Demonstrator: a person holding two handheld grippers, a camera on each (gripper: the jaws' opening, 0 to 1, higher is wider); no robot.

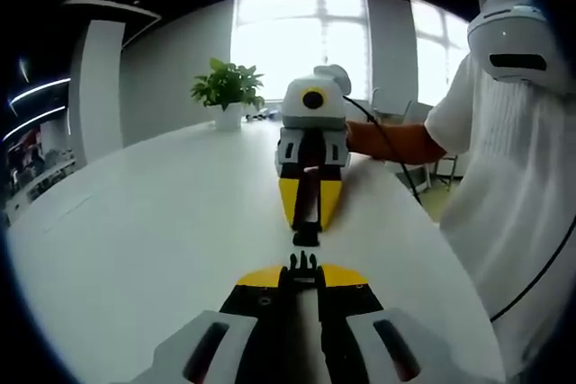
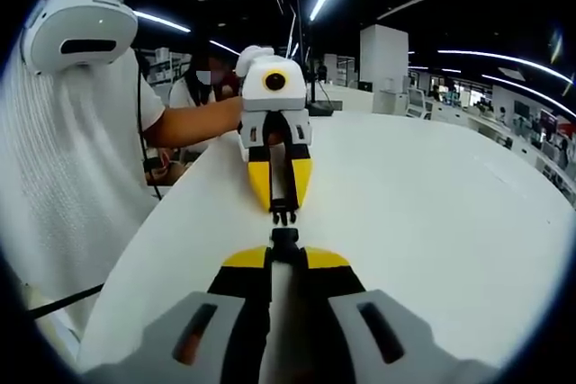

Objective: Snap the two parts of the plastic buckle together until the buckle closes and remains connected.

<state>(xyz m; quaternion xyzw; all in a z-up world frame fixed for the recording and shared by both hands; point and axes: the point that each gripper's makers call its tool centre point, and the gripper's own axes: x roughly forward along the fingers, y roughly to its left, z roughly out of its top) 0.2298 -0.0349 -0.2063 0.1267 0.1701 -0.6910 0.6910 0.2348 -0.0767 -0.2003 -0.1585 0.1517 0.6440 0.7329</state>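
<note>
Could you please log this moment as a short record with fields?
Left gripper: shut on pronged half, prongs forward
Right gripper: shut on socket half
Halves: facing, lined up, a gap between them, not yet joined
Surface: white table
Background: potted plant at the table's far end
Person: white shirt, beside the table

You have two black plastic buckle halves, not yet joined. The pronged half [image 1: 303, 264] sits clamped at the tip of your left gripper [image 1: 302, 274], prongs pointing at the other half. The socket half [image 1: 306, 236] is pinched in your right gripper [image 2: 285, 254]. They face each other end to end above the white table [image 1: 153, 240], near but apart.
</note>
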